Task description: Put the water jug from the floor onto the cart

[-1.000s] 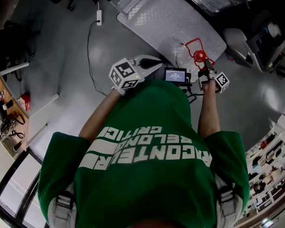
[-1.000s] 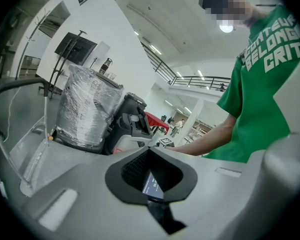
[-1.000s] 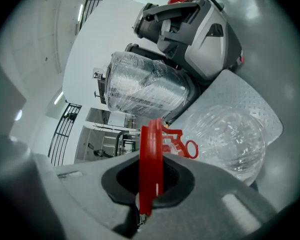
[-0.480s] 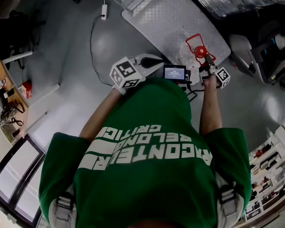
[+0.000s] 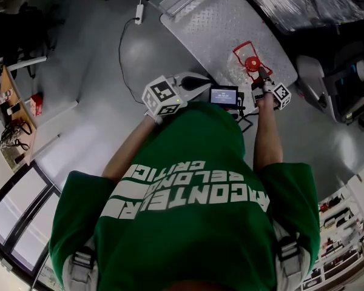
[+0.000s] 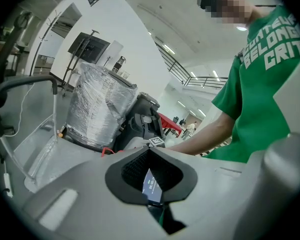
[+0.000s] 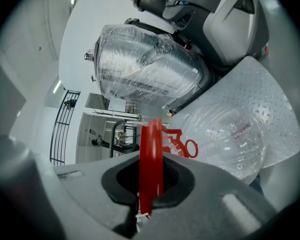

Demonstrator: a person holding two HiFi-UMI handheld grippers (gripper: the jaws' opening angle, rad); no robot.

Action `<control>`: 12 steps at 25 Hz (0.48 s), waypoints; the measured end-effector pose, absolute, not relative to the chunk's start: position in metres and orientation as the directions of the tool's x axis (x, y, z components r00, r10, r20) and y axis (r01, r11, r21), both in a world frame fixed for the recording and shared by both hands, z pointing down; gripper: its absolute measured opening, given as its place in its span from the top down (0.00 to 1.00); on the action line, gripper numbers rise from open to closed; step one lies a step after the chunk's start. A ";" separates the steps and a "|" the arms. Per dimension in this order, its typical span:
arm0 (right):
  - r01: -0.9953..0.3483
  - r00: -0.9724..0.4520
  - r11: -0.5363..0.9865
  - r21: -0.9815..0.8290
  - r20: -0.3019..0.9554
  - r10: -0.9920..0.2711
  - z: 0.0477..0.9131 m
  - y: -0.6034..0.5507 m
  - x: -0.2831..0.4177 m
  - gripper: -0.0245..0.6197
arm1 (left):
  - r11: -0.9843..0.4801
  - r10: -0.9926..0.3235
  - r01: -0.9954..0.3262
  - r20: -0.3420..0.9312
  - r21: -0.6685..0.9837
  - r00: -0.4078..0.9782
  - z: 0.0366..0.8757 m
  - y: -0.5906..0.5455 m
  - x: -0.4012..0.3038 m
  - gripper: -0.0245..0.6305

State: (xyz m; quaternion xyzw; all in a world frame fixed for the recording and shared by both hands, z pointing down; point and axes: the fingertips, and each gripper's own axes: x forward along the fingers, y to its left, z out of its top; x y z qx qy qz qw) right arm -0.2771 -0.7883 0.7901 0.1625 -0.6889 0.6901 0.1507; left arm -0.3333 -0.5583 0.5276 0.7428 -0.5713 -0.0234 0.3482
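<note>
1. A person in a green shirt (image 5: 188,187) stands over the scene, with a small lit screen (image 5: 224,96) just in front of the chest, between the two arms
2. The left gripper (image 5: 197,81) is held out level over the grey floor (image 5: 91,71), just short of the cart's near end. Its jaws are clenched together with nothing in them, and only the screen shows through the hollow behind the pads
3. The right gripper (image 5: 262,77) reaches to the near end of the cart on the person's right. Its jaws are clamped on the red handle (image 7: 151,159) of the water jug, and the flat strap stands on edge between the black pads
4. The water jug (image 7: 230,139) is clear, with a red cap. It sits at the cart's near right corner, right beyond the right gripper, its round body against the patterned metal deck. Whether its weight rests on the deck or hangs from the handle cannot be told
5. The cart (image 5: 212,23) is a low flat platform of ribbed metal plate that runs away from the person, and the rest of its deck is bare
6. Past the cart's far edge stands a big bundle (image 7: 145,69) wrapped in shiny plastic film, with a grey and black machine (image 7: 215,14) beside it
7. To the left of the cart a thin cable (image 5: 124,59) trails across the floor
</note>
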 end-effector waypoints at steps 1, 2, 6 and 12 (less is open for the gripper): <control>-0.430 -0.903 -0.005 -0.903 0.430 -0.009 0.795 -0.788 -0.279 0.97 | -0.106 -0.863 -0.831 0.365 0.546 0.350 0.529 -0.563 -0.333 0.95; -0.432 -0.902 -0.004 -0.902 0.432 -0.002 0.801 -0.789 -0.278 0.97 | -0.111 -0.860 -0.830 0.367 0.546 0.356 0.530 -0.568 -0.333 0.95; -0.452 -0.892 -0.017 -0.892 0.453 -0.004 0.830 -0.794 -0.267 0.97 | -0.150 -0.842 -0.827 0.368 0.542 0.394 0.528 -0.592 -0.329 0.95; -0.513 -0.858 -0.043 -0.857 0.513 -0.001 0.854 -0.796 -0.239 0.98 | -0.209 -0.819 -0.818 0.361 0.536 0.446 0.522 -0.620 -0.325 0.95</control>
